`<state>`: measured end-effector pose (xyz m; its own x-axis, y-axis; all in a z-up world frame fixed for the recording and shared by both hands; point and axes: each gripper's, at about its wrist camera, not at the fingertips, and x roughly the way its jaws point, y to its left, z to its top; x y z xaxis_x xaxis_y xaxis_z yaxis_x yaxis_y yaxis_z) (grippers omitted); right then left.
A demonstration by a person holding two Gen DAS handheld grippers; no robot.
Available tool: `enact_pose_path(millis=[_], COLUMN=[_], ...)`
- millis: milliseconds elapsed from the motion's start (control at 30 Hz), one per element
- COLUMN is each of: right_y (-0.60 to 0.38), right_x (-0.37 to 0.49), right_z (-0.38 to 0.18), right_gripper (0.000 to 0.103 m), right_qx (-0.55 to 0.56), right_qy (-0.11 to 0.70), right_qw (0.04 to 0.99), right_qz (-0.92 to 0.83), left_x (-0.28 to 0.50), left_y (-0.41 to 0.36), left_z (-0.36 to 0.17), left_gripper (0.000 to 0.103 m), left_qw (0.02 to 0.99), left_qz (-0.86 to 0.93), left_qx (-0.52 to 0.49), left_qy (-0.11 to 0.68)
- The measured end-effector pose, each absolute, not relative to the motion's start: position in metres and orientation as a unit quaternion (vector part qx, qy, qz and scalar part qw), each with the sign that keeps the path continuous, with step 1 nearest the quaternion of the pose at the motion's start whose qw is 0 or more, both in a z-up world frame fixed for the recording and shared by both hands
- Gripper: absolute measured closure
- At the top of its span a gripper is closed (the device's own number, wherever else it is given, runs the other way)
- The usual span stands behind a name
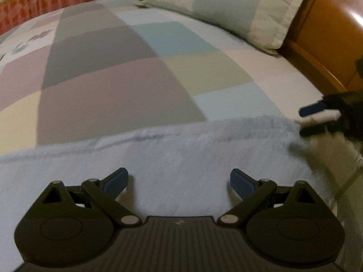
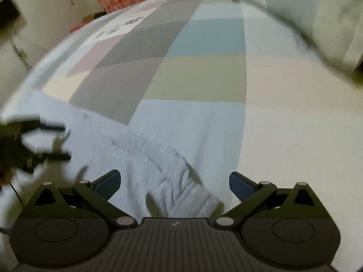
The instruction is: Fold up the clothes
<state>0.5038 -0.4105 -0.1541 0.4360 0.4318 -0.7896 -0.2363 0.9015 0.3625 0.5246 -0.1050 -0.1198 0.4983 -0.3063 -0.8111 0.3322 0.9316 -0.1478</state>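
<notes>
Our left tongs (image 1: 179, 181) are spread wide and hold nothing. Right under and in front of them lies the light blue cloth (image 1: 158, 158), flat on the bed (image 1: 127, 72). Our right tongs (image 2: 174, 182) are wide too, and also hold nothing. Below them the same cloth bunches into a wrinkled end.

From the left view, the cloth runs side to side across our front, so its long way goes from left to right. Its far edge makes a soft line across the bed, and the right tongs sit at its right end, just beside the corner. From the right view, the cloth stretches away to the left, towards the left tongs.

We think the next move is a grab, one end each. The left tongs are nearer the flat middle; the right tongs are nearer the crumpled end.

Farther off are the bed's colored squares, then a pillow (image 1: 229, 9) by the wooden headboard (image 1: 326, 36).
</notes>
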Motion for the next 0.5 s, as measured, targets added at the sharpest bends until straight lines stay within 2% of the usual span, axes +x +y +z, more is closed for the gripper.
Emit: enact_pose_path(millis=[167, 367, 500], right_y=[-0.434, -0.447, -0.424], right_x=[0.543, 0.566, 0.591], right_z=[-0.184, -0.200, -0.204], right_gripper=[0.000, 0.000, 0.000], right_qx=[0.226, 0.302, 0.305], right_qy=[0.546, 0.559, 0.559], right_qw=[0.761, 0.704, 0.686], right_qz=[0.267, 0.317, 0.353], left_x=[0.511, 0.502, 0.503], left_y=[-0.092, -0.084, -0.088], left_z=[-0.120, -0.117, -0.115], left_gripper=[0.007, 0.007, 0.007], left_qw=[0.861, 0.861, 0.864], left_qz=[-0.168, -0.163, -0.164], left_qx=[0.017, 0.004, 0.000], left_qy=[0.480, 0.482, 0.476])
